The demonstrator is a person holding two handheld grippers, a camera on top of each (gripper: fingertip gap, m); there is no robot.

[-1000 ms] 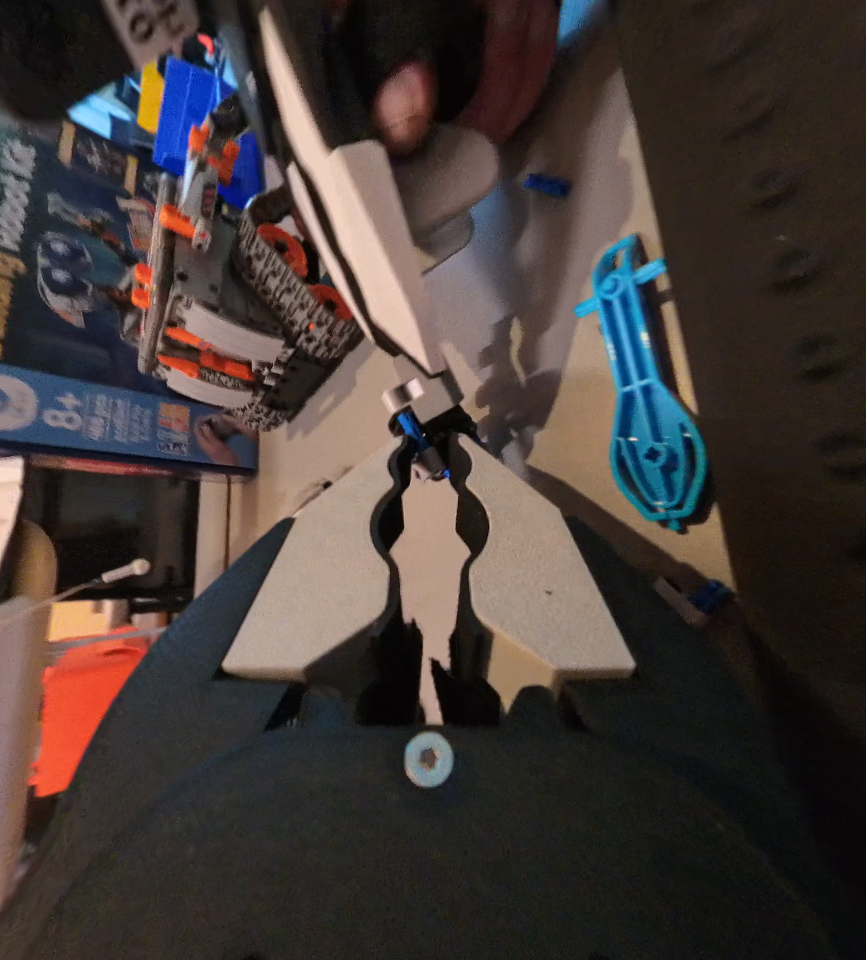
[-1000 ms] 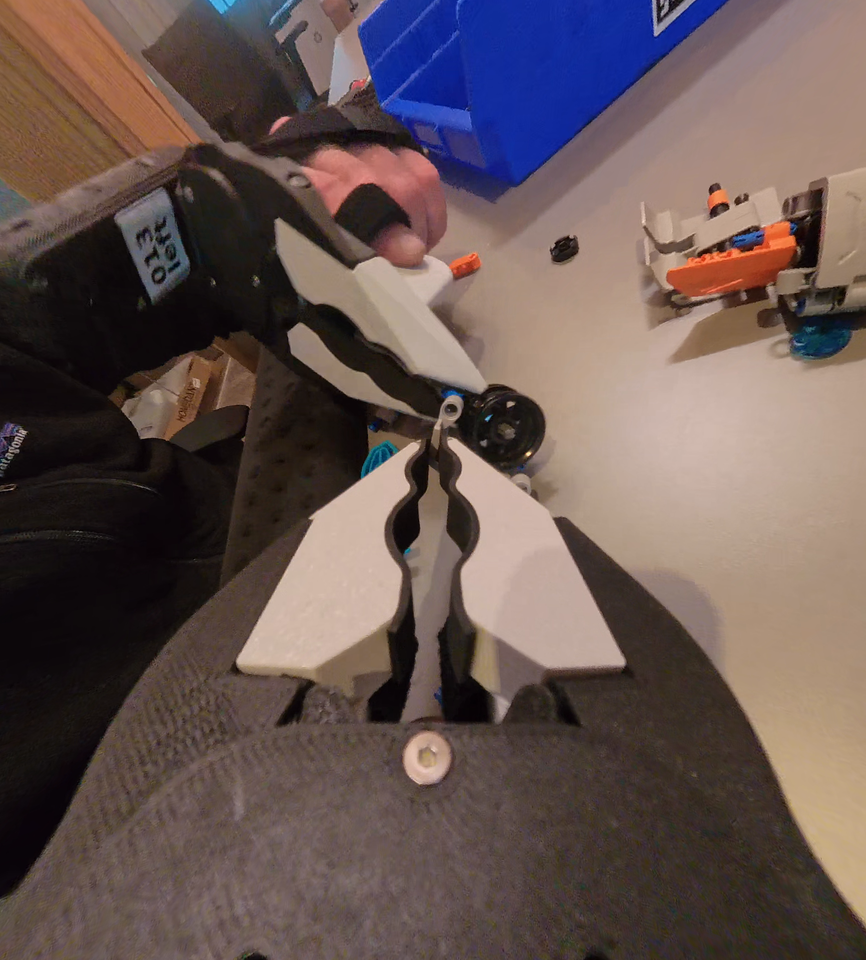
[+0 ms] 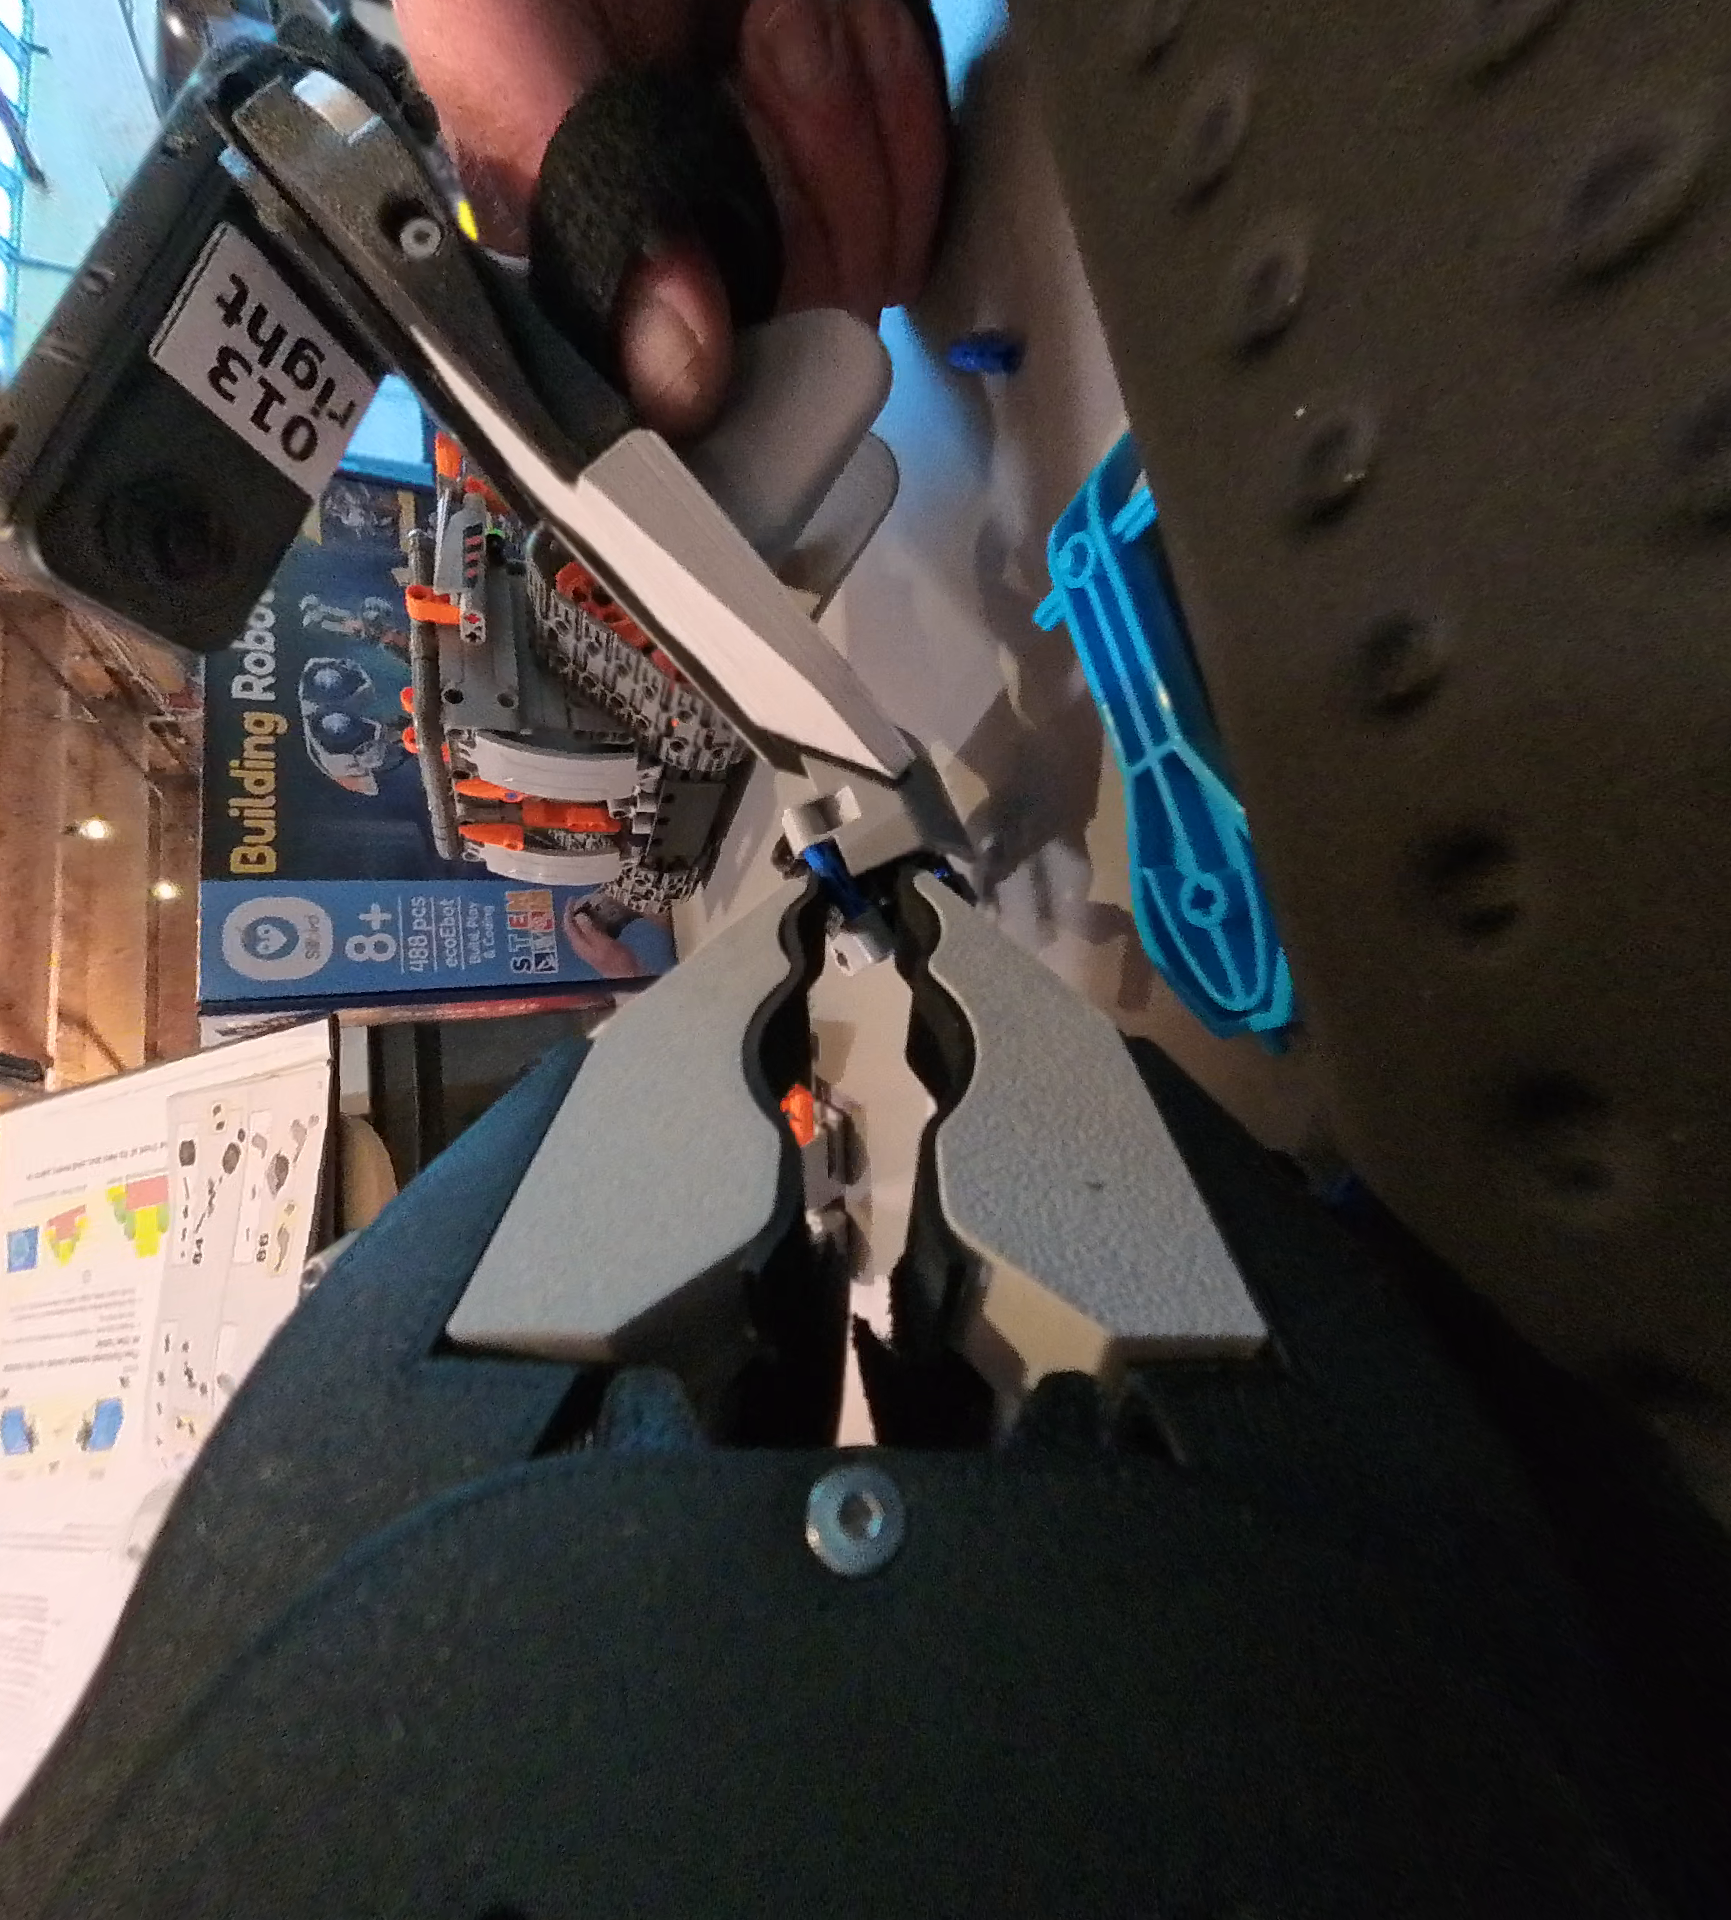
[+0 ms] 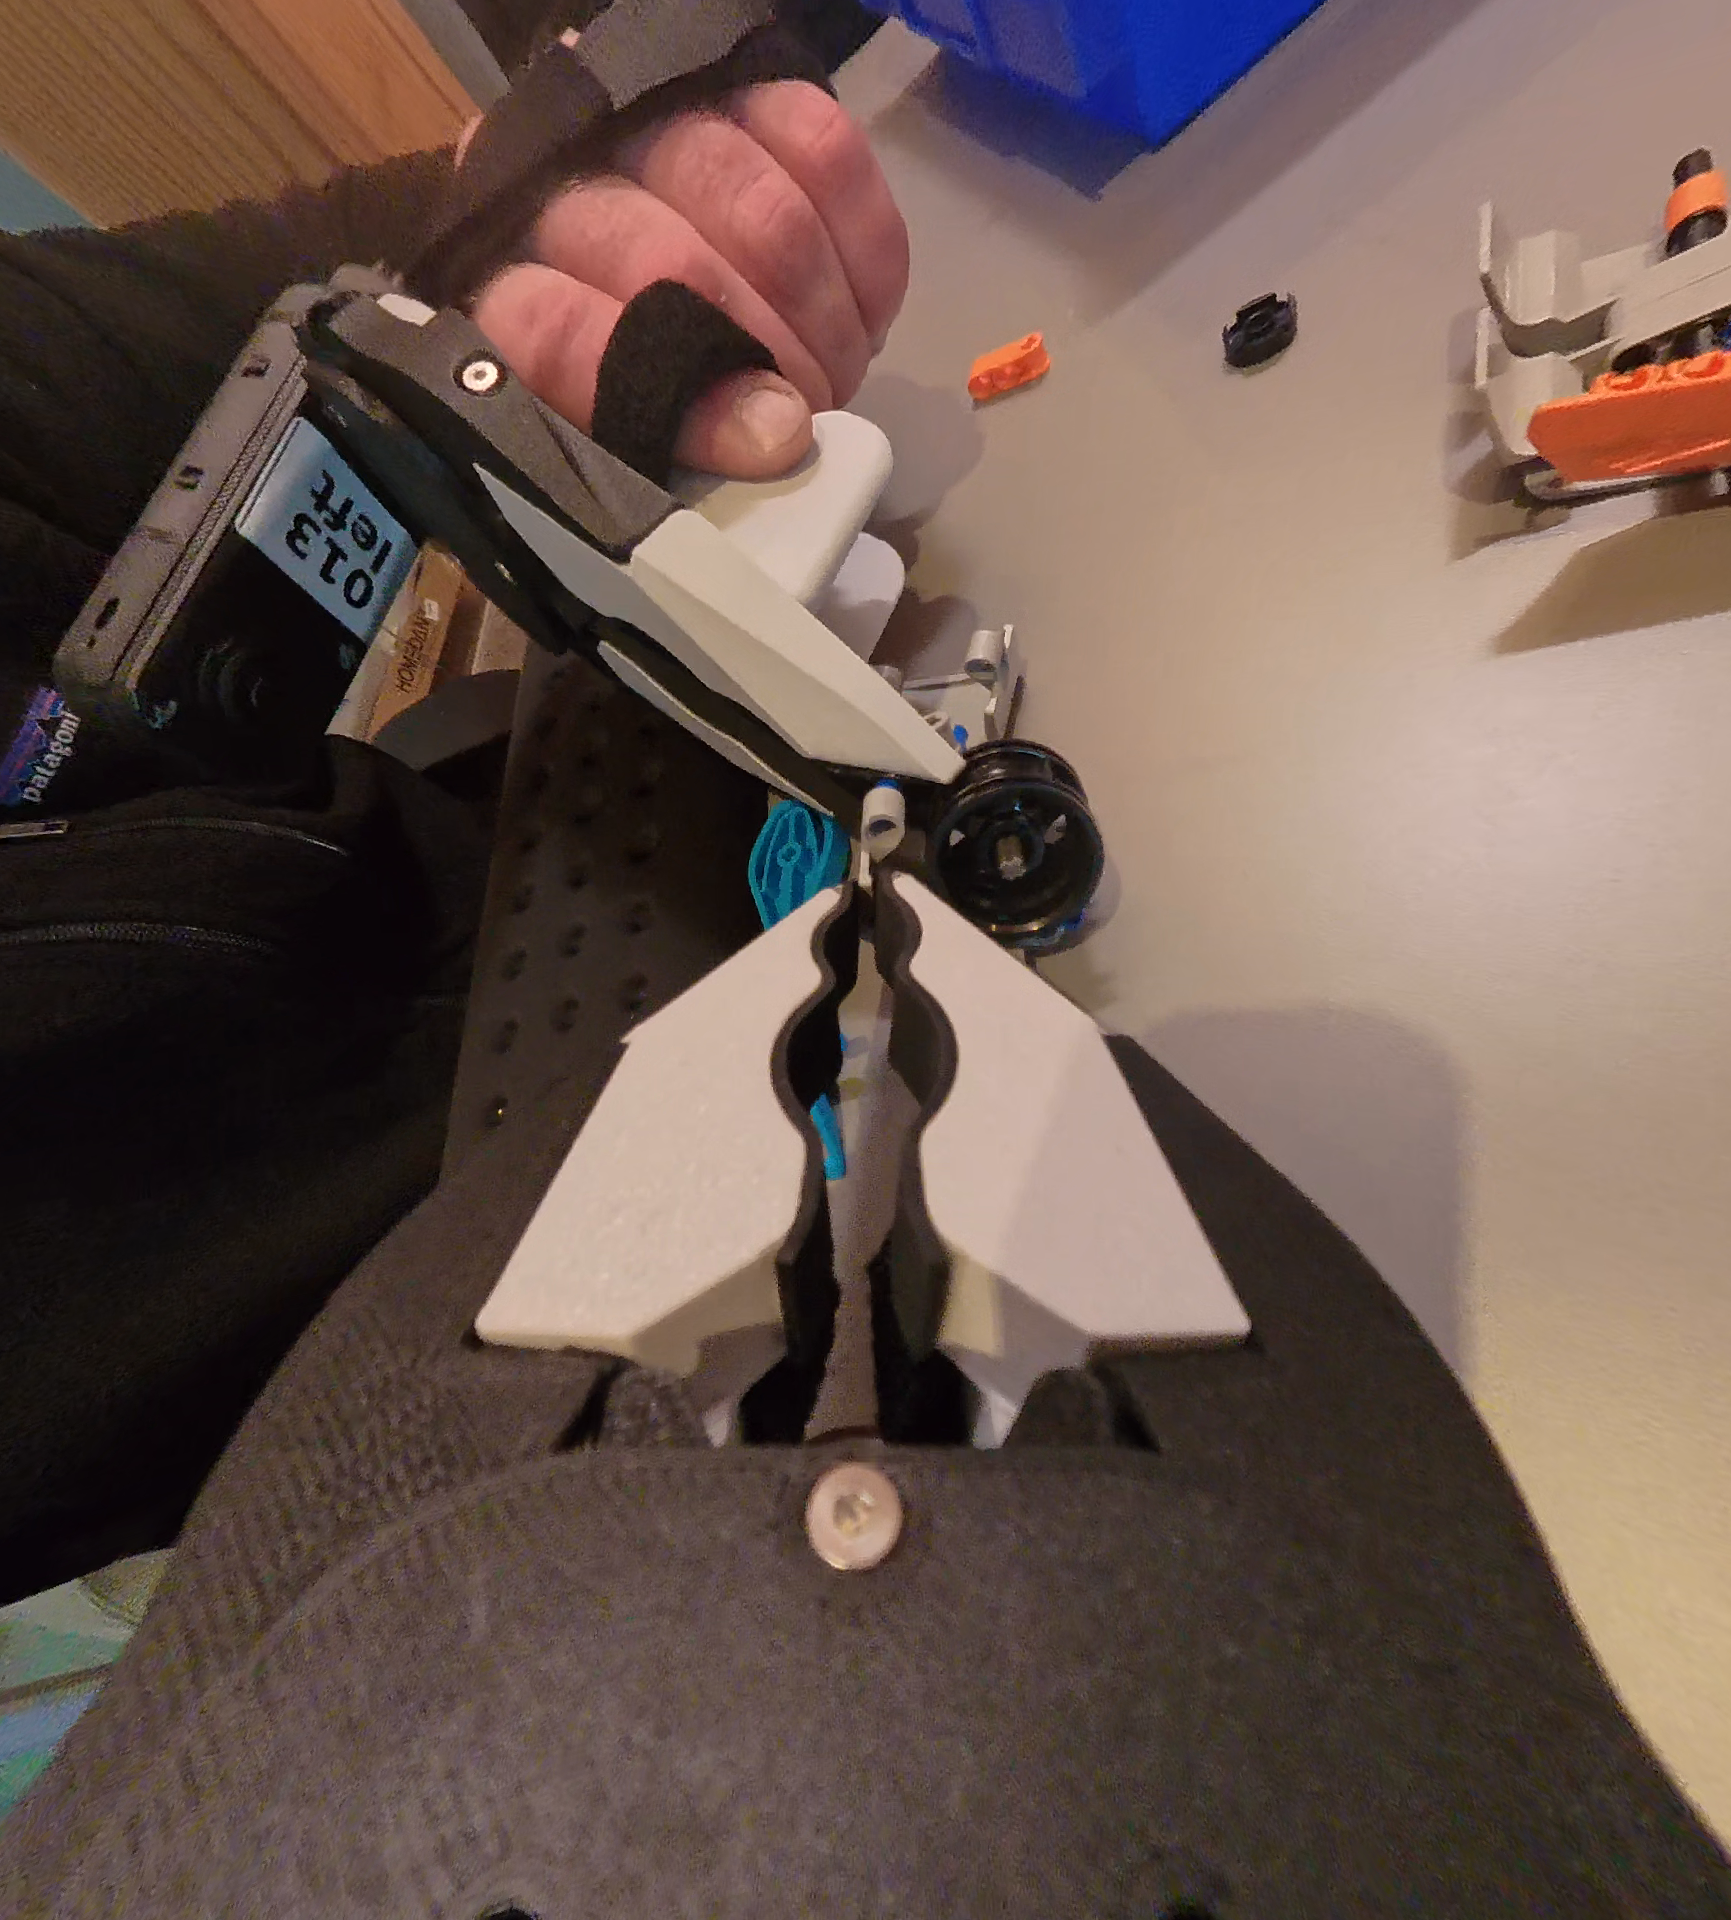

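Now the small wheel part [image 4: 1022, 857] is at the spot where the two grippers meet, on or just over the table [image 4: 1360, 1039]; I cannot tell which. The left gripper [image 3: 856, 914] pinches its blue and grey end. The right gripper [image 4: 866, 883] pinches a thin grey stick [image 4: 876, 847] that touches the part. Like a second ago, they stay tip to tip. A blue tool [image 3: 1173, 779] lies near, and a half-built toy [image 4: 1671, 395] is farther off.

Bare tabletop [image 4: 1360, 935] right of wheel [image 4: 1022, 852]

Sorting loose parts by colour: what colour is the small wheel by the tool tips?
Black, the wheel shows best in the right wrist view.
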